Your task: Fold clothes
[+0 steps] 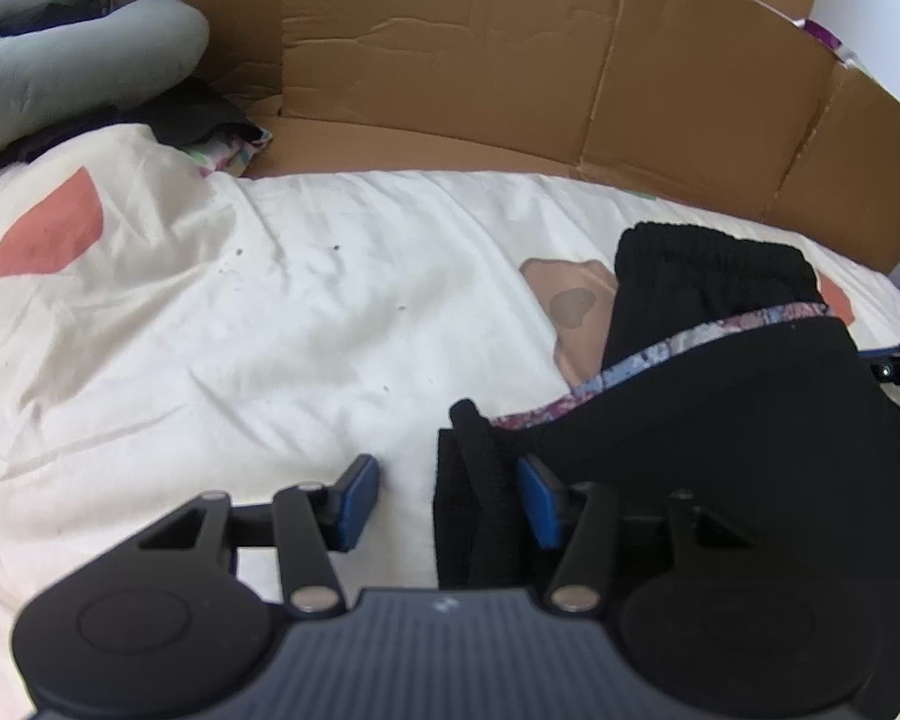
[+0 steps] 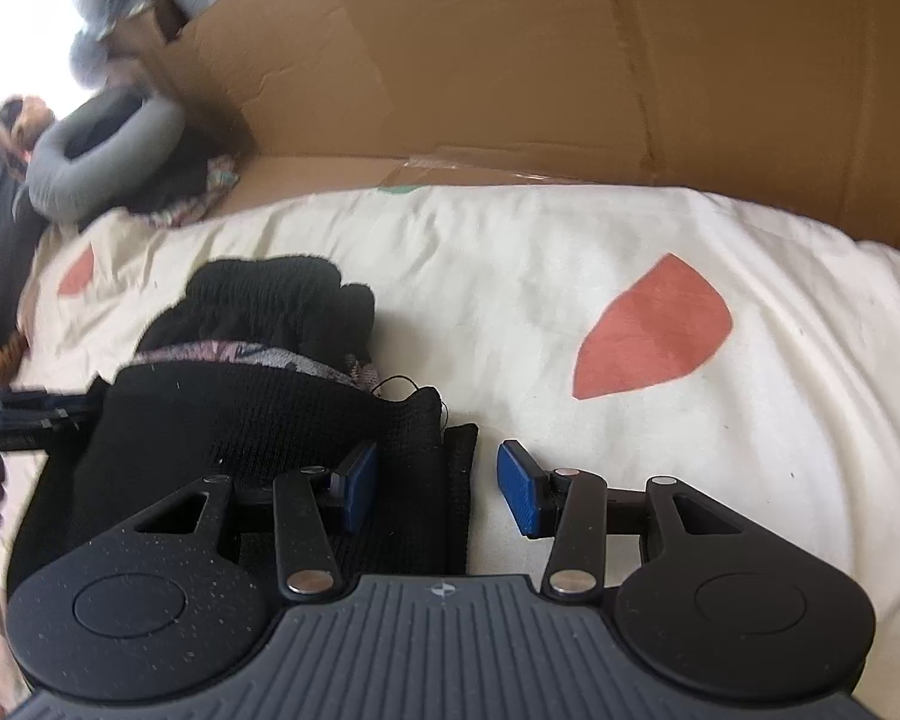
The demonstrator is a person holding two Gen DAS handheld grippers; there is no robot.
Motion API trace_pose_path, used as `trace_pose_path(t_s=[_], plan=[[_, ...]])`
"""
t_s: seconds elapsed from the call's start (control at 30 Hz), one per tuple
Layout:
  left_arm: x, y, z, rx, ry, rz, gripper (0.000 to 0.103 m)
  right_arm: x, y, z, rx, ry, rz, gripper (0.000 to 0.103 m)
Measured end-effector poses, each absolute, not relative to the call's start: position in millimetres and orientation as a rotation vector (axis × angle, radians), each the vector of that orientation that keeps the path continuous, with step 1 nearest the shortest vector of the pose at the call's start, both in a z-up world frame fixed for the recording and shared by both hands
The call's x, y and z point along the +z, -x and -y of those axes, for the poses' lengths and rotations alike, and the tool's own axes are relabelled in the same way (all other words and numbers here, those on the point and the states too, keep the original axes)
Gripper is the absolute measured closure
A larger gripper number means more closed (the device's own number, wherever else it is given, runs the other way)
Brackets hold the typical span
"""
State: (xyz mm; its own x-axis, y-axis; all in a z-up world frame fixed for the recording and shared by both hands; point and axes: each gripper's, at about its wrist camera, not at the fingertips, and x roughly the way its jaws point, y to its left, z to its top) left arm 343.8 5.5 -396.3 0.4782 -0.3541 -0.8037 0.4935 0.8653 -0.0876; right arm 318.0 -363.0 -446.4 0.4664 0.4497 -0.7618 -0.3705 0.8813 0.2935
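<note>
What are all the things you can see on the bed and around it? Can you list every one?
black garment: one, black knit with a patterned trim band, folded on the sheet between both grippers
sheet: one, cream with red-orange patches, covering the bed
cardboard: one big sheet, brown, standing behind the bed
grey cushion: one, grey ring shape, far left corner
pile of clothes: dark and patterned, beside the cushion; number unclear
left gripper: black with blue pads, open, garment's edge between its fingers
right gripper: black with blue pads, open, garment's other edge between its fingers

Matt black knit garment (image 1: 720, 420), creased cotton sheet (image 1: 270, 330), corrugated cardboard (image 1: 450, 60).
</note>
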Motion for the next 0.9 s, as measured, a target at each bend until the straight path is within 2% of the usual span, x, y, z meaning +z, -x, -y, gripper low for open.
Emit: trace_pose_path(t_s=[0.17,0.3,0.33,0.4,0.43,0.47,0.6,0.9], plan=[[-397.3,-340.5,-0.4,-0.527,-0.172,-0.947,0.058,-446.8,-316.0,354.3,0.515,-0.016,-0.95,0.052],[-396.8,-341.5,2.5,-0.522,-0.158,-0.968,0.062,-446.1,-312.8,351.9,0.509,0.0,-0.938,0.059],[-396.7,-342.1,2.5,-0.519,-0.152,-0.973,0.062,-445.5,-311.7,350.9,0.511,0.006,-0.934,0.063],[-396.6,-343.0,2.3,-0.515,-0.14,-0.981,0.063,-443.7,-312.1,349.7,0.513,0.019,-0.938,0.078],[-396.5,-343.1,2.4,-0.514,-0.136,-0.984,0.064,-442.7,-312.5,349.6,0.511,0.026,-0.941,0.091],[-396.3,-342.6,2.9,-0.516,-0.135,-0.984,0.068,-441.7,-312.9,349.8,0.508,0.033,-0.945,0.093],[-395.1,-339.9,5.5,-0.508,-0.131,-0.983,0.076,-431.4,-310.0,357.0,0.482,0.012,-0.929,0.095],[-393.4,-339.4,2.1,-0.467,-0.091,-0.99,0.075,-401.1,-296.8,375.2,0.432,-0.002,-0.856,0.096]])
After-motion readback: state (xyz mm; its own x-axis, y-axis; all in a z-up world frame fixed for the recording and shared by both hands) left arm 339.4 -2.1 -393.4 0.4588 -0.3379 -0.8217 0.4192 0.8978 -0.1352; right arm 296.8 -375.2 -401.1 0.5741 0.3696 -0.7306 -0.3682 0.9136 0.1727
